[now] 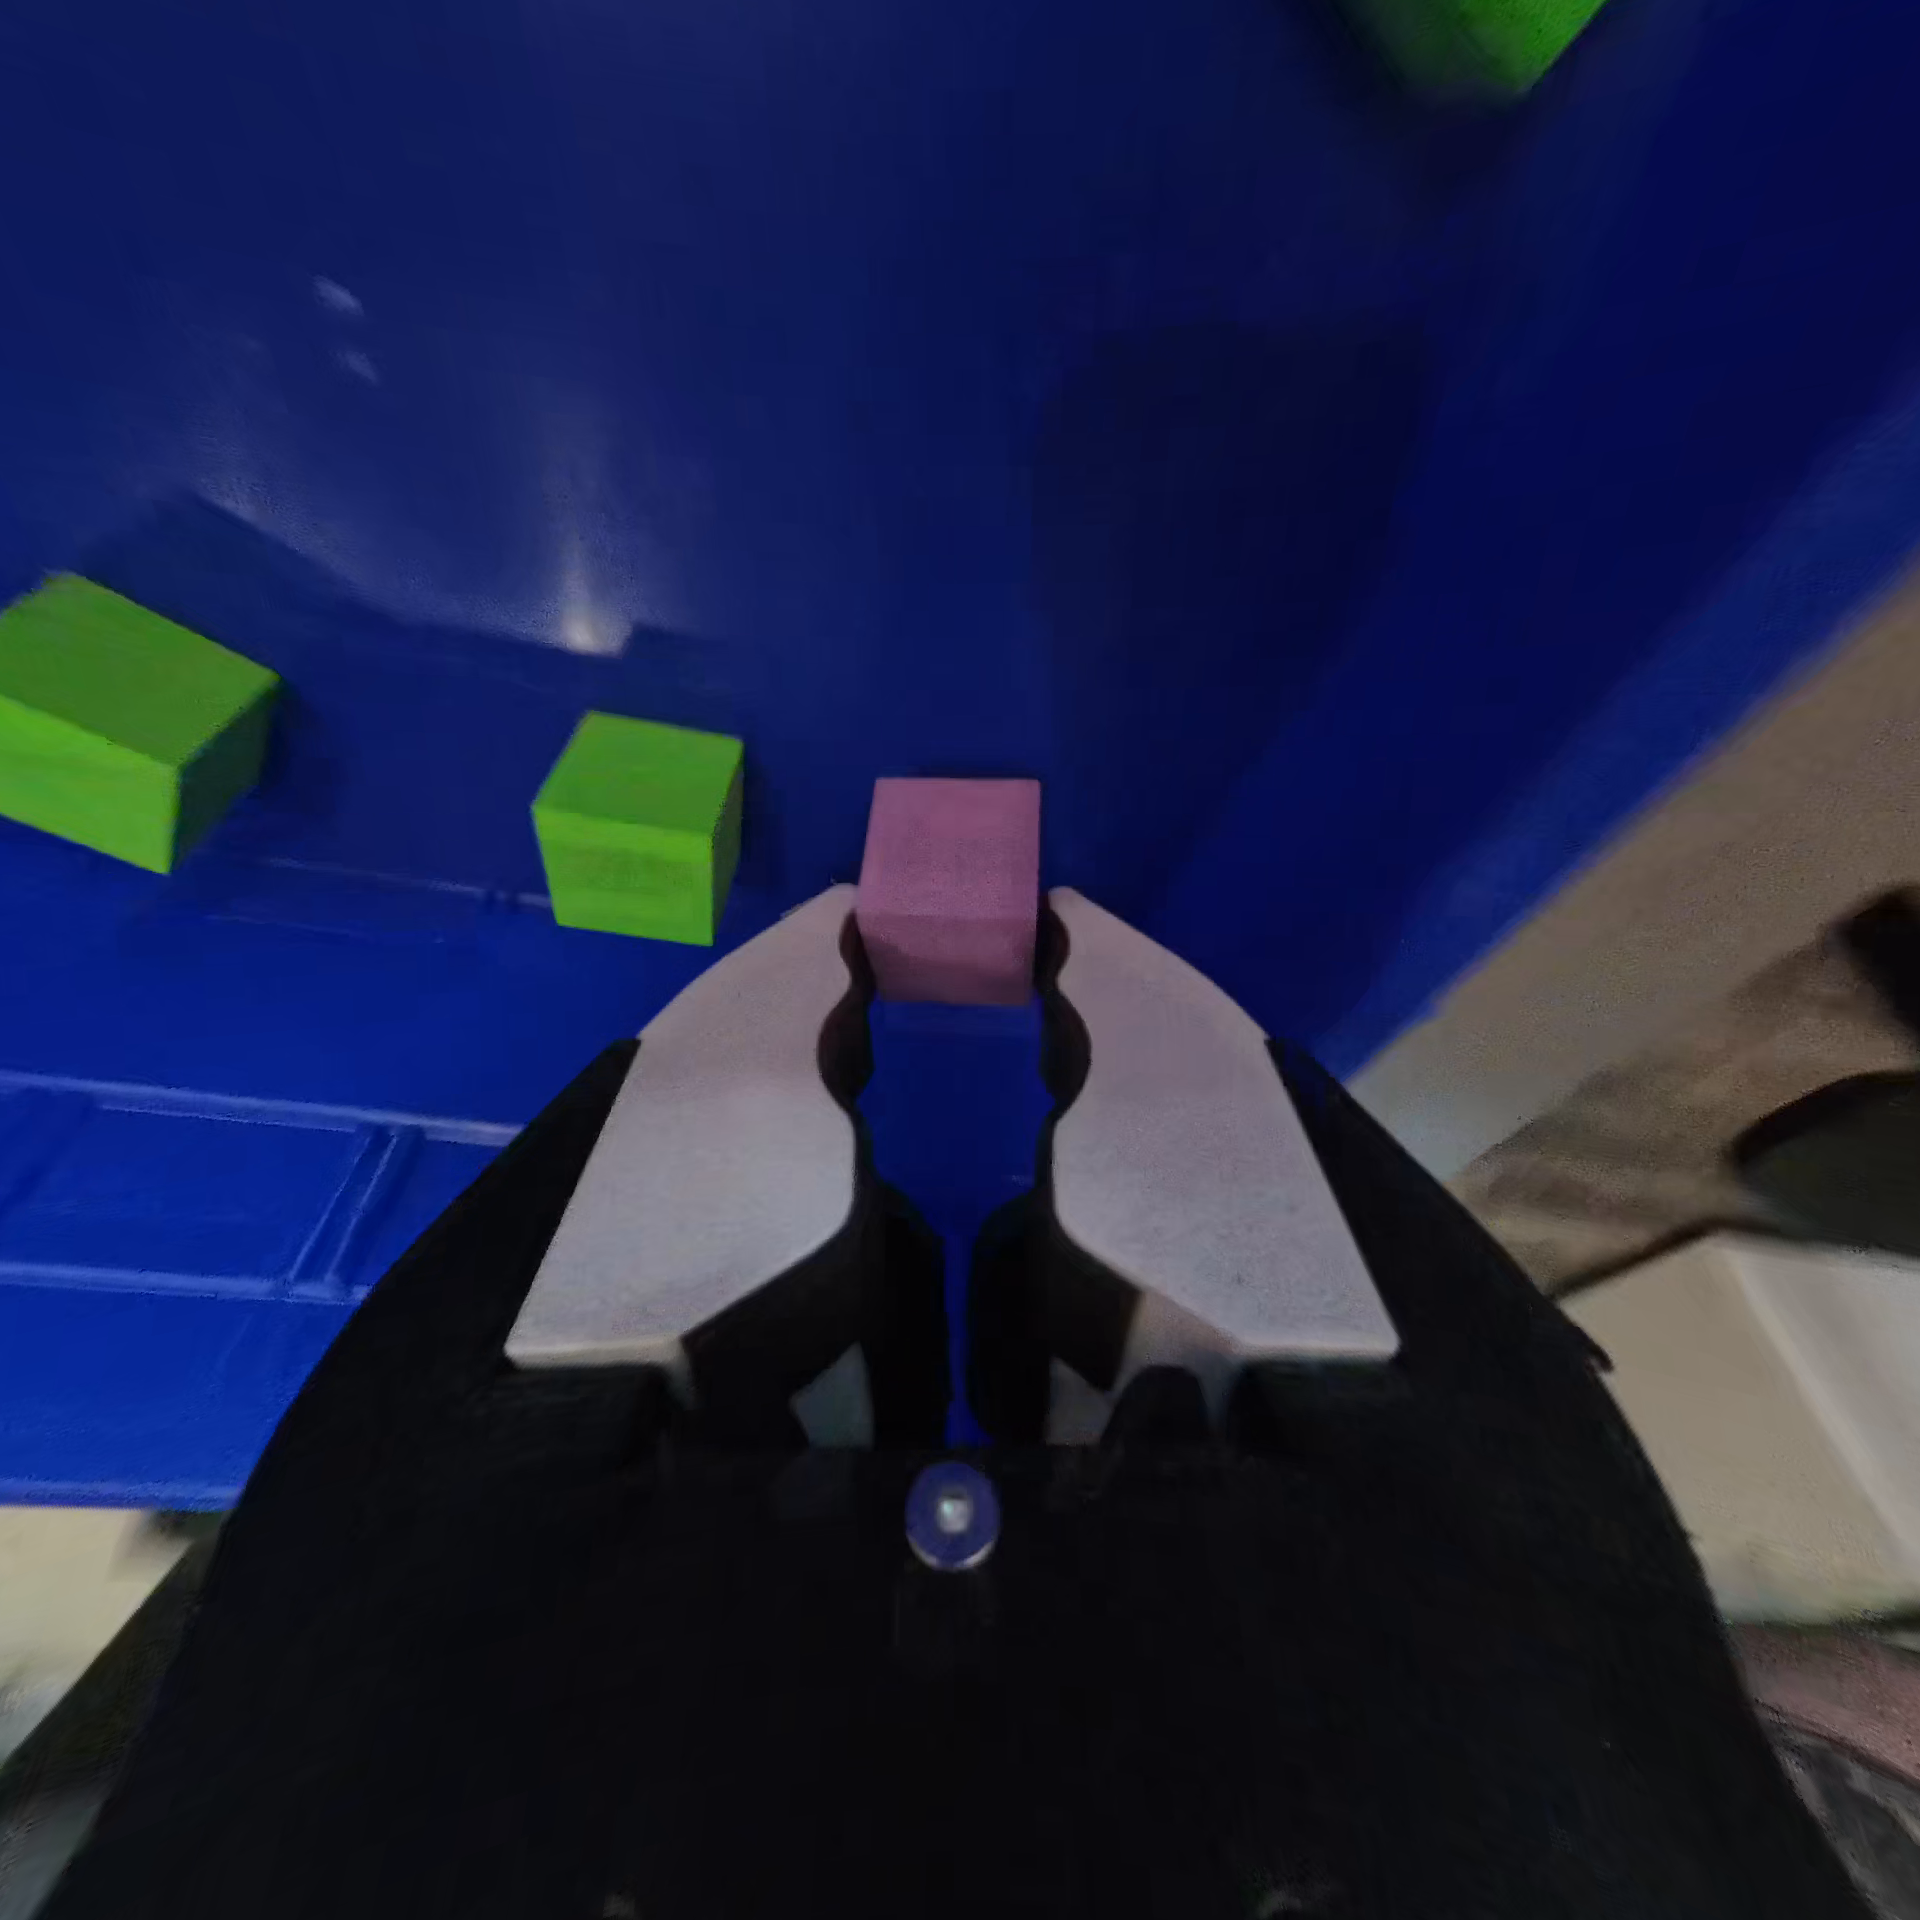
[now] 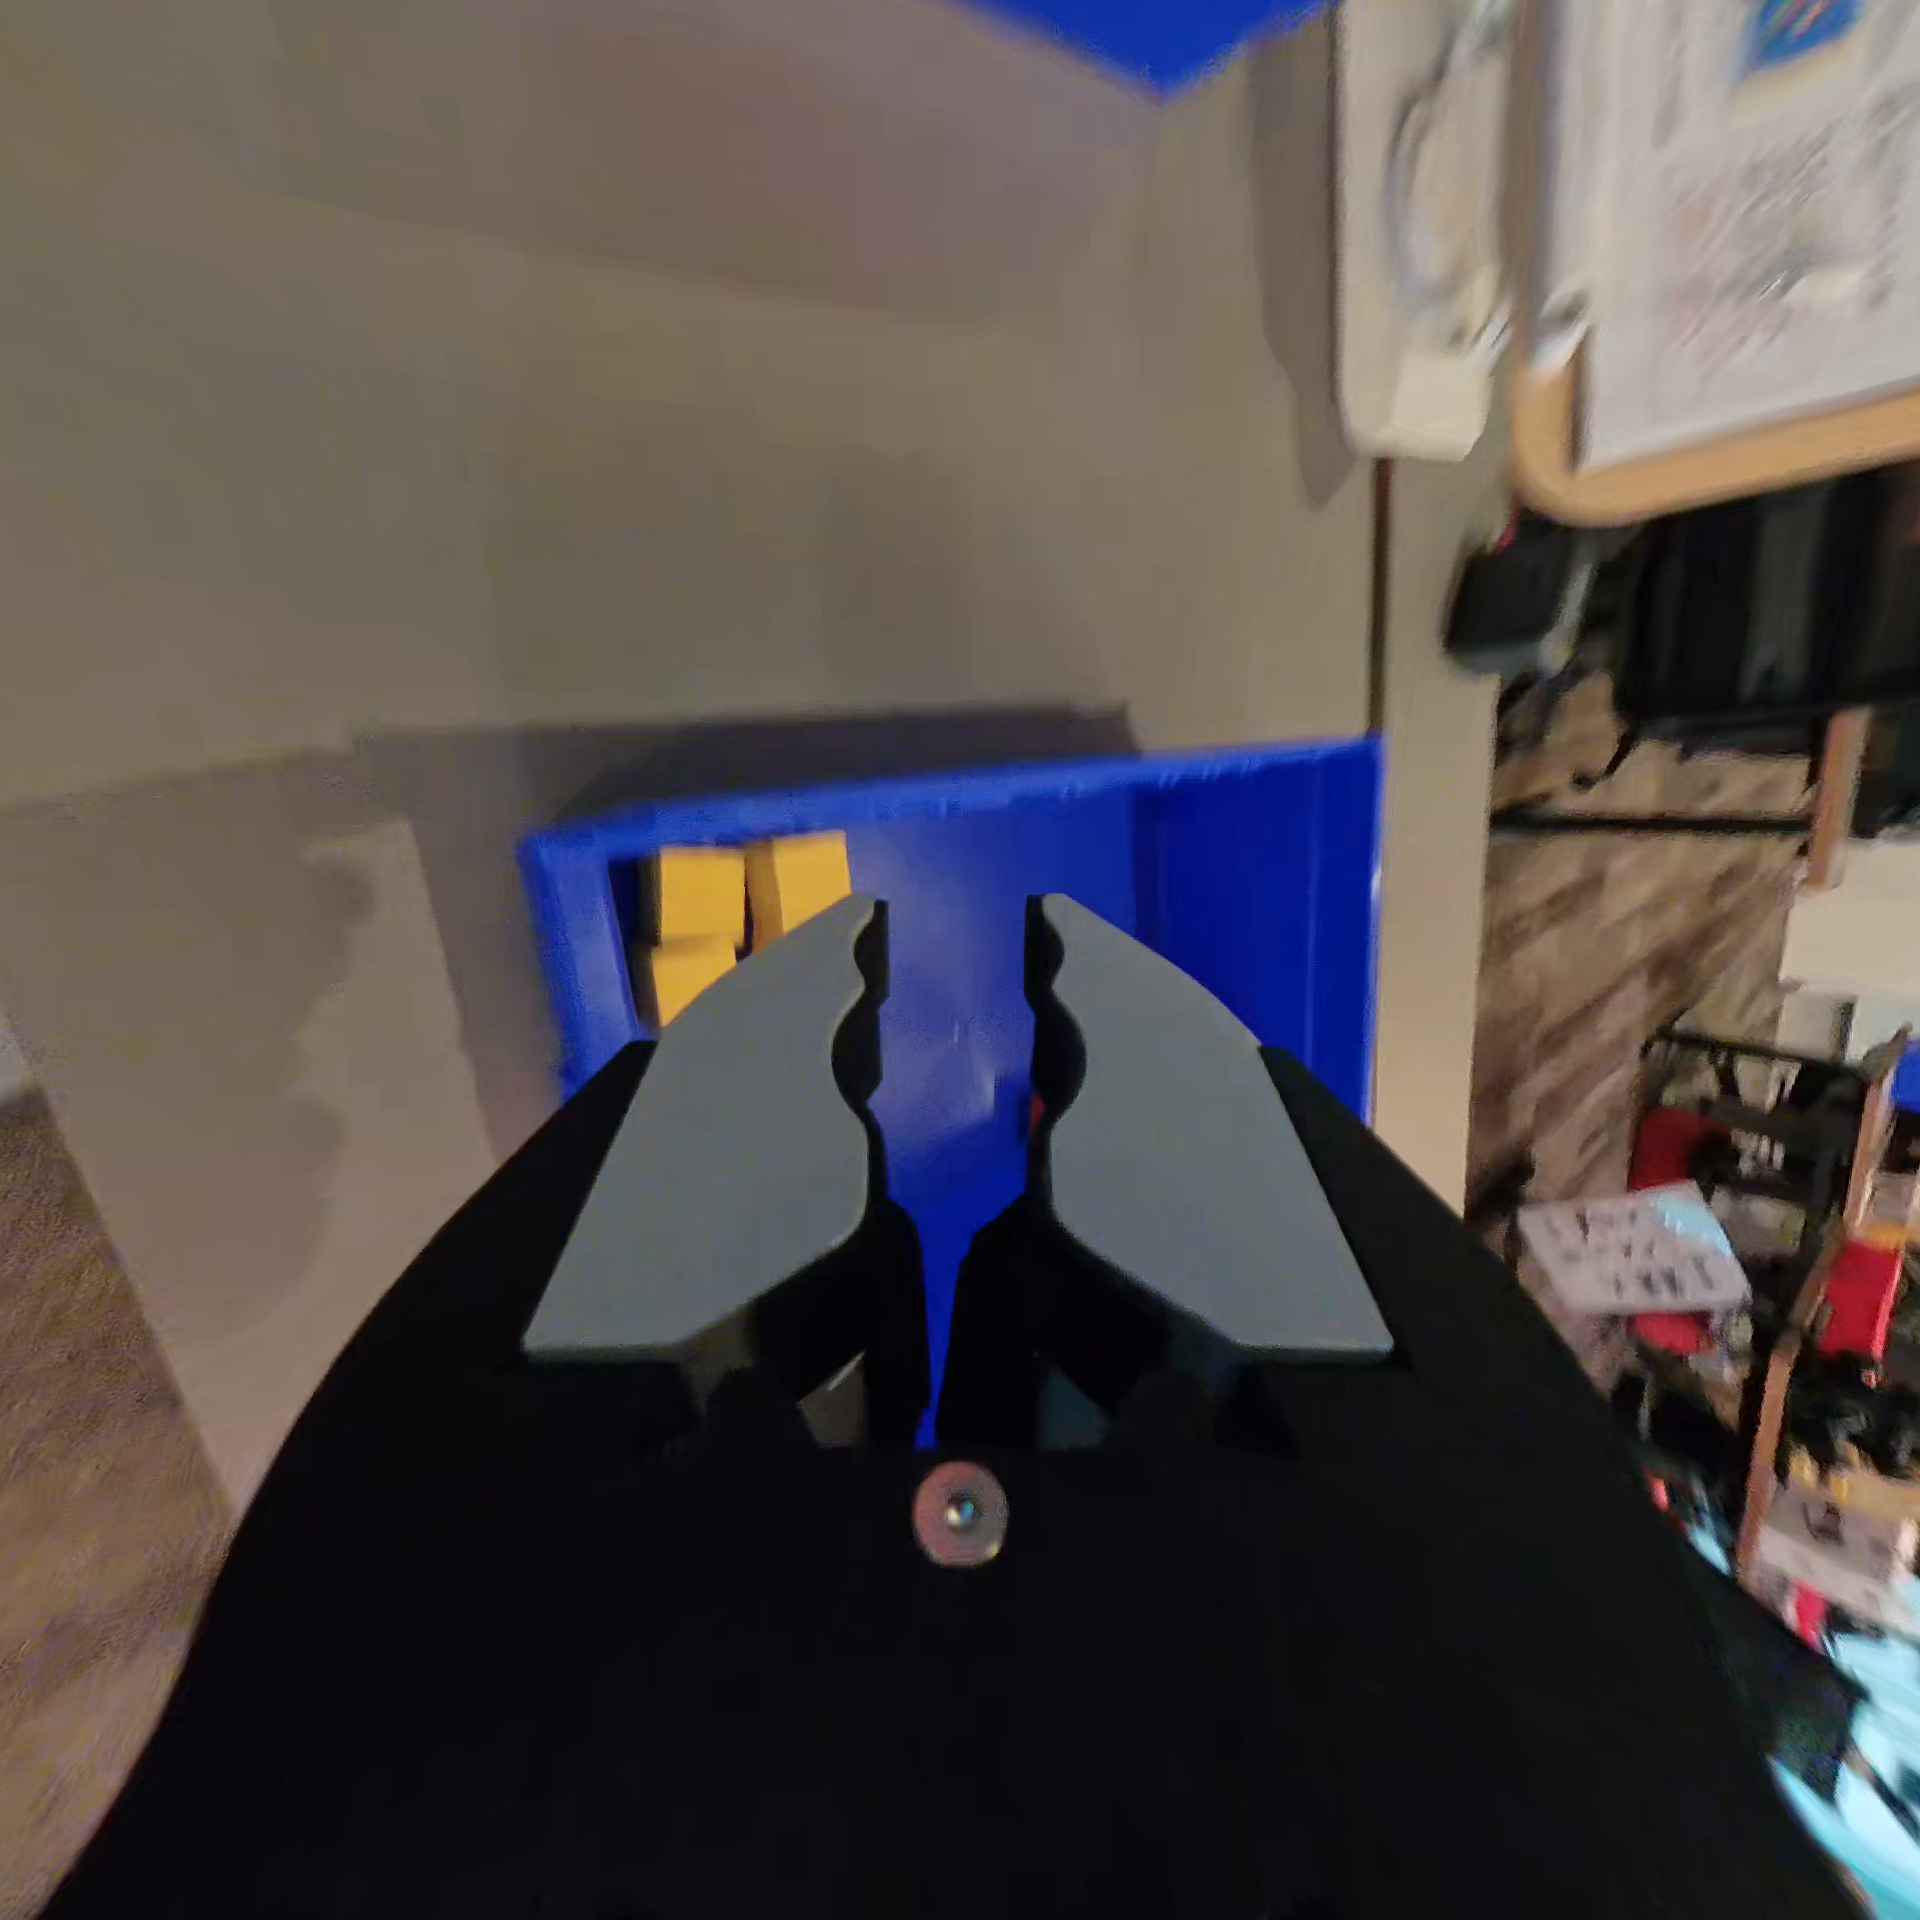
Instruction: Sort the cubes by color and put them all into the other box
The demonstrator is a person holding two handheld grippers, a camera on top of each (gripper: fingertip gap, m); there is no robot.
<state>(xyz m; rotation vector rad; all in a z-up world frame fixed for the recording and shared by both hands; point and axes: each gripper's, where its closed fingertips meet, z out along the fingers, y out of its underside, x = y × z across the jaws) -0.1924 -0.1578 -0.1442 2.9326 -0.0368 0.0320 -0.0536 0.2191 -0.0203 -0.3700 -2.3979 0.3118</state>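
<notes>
My left gripper (image 1: 949, 940) is shut on a small pink cube (image 1: 951, 888), held between its grey fingertips over the floor of a blue bin (image 1: 935, 416). Two green blocks (image 1: 636, 826) (image 1: 120, 717) lie in the bin to the left, and another green block (image 1: 1475, 42) shows at the top edge. My right gripper (image 2: 954, 940) is open and empty, its fingers apart, pointing at a second blue bin (image 2: 1247, 894). Three yellow blocks (image 2: 727, 904) sit in that bin's left corner, partly hidden by my left finger. A bit of red shows behind my right finger.
The blue bins stand on a beige surface (image 2: 416, 468). In the right wrist view, cluttered shelves (image 2: 1766, 1299) and a framed board (image 2: 1714, 260) fill the right side. A dark blurred shape (image 1: 1849, 1143) lies right of the left bin.
</notes>
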